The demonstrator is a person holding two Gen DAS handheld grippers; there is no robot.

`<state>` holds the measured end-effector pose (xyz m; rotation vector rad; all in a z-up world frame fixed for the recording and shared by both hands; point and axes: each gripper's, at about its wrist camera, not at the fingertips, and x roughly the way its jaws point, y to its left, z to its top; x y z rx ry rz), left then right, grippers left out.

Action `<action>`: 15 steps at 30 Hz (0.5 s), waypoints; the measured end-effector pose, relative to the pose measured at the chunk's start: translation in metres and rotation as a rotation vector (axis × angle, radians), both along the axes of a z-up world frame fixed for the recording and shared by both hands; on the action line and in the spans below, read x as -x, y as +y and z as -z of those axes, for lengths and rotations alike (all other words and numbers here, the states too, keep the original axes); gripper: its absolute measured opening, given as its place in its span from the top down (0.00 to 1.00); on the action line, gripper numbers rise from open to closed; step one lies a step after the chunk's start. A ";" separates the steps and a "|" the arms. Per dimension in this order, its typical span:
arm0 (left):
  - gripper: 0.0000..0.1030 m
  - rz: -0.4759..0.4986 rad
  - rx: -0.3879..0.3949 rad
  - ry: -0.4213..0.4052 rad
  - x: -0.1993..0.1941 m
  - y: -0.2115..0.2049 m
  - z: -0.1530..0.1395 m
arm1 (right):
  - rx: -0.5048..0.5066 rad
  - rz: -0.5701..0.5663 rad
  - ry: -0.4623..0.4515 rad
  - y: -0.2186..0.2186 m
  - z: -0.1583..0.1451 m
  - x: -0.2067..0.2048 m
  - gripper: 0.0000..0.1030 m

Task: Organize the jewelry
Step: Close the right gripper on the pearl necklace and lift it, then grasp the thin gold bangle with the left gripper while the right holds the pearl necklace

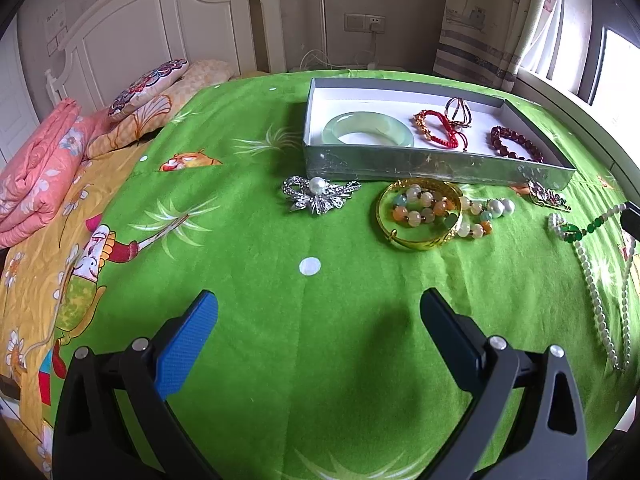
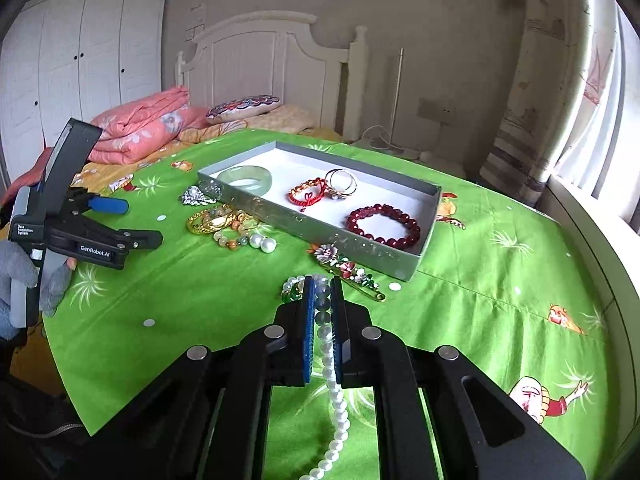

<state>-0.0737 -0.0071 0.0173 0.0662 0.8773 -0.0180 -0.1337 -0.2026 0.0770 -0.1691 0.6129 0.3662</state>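
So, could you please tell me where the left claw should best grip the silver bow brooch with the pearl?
Take the silver bow brooch from above, pinching across its narrow centre by the pearl; it lies flat on the green cloth, wings spread sideways, clear of the tray.

Black plastic left hand-held gripper (image 2: 142, 222) with blue textured pads, silver round screws at the pivots, white lettering on its side (a maker's label), grey handle, grey fingerless glove (image 2: 24, 280) on the hand

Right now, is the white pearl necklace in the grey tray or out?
Out. The white pearl necklace is clamped in the right gripper, short of the grey tray.
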 end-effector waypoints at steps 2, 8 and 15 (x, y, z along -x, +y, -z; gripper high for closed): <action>0.03 0.001 -0.001 -0.003 0.000 0.000 0.000 | -0.022 0.019 -0.008 -0.007 -0.002 0.002 0.93; 0.03 0.059 -0.089 -0.035 0.006 -0.019 -0.003 | -0.069 0.053 -0.012 -0.021 -0.005 0.004 0.93; 0.25 0.193 -0.149 -0.032 -0.001 -0.053 -0.004 | -0.116 0.061 0.000 -0.030 -0.006 0.004 0.93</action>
